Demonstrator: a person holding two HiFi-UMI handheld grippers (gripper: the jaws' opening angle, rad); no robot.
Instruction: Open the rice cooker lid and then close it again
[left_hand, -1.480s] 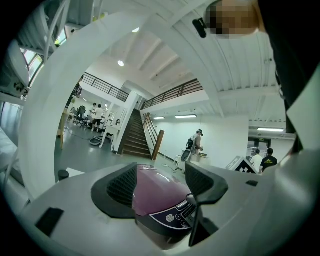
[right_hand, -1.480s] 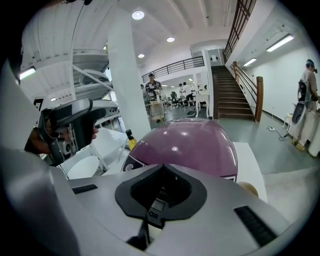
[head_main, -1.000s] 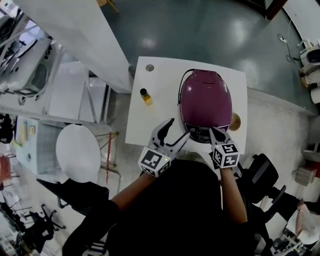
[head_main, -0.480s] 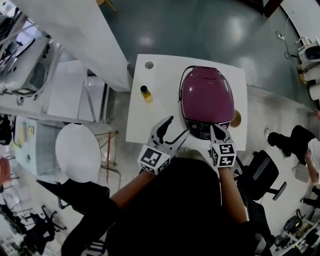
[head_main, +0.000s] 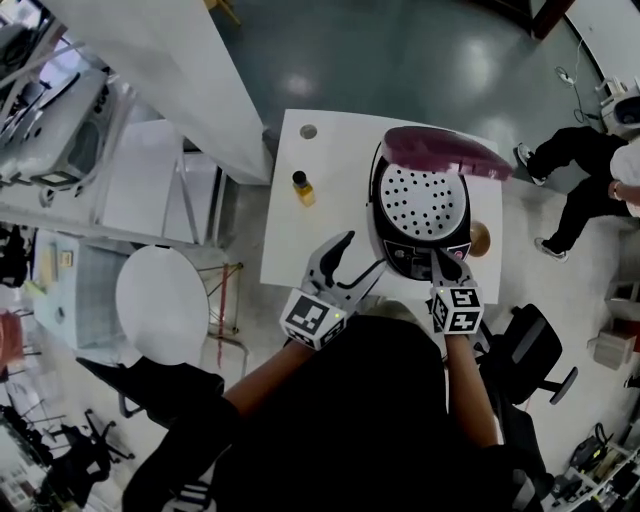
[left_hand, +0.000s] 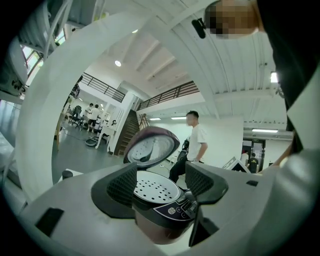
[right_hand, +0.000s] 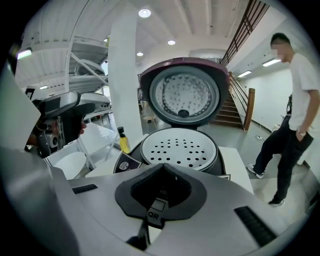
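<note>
The rice cooker (head_main: 420, 225) sits on the right half of the white table (head_main: 320, 215). Its maroon lid (head_main: 445, 152) is tipped up on the far hinge, its edge running left to right, and the perforated inner plate (head_main: 420, 202) is bare. My right tongs (head_main: 440, 265), jaws together and empty, point at its near front, closer to the lid than my left tongs (head_main: 360, 255), which gape empty at near-left.

We see a deep maroon rice cooker lid (head_main: 445, 152), a white inner plate (head_main: 425, 203) dotted with dark round holes, and a black control panel (head_main: 412, 260), all against a white counter (head_main: 320, 230). The bottle (head_main: 302, 190) is yellow with a black cap. The left hand-held gripper (head_main: 358, 256) and right hand-held gripper (head_main: 438, 264) are pale grey with black pads, and their cubes bear black-and-white square markers.
</note>
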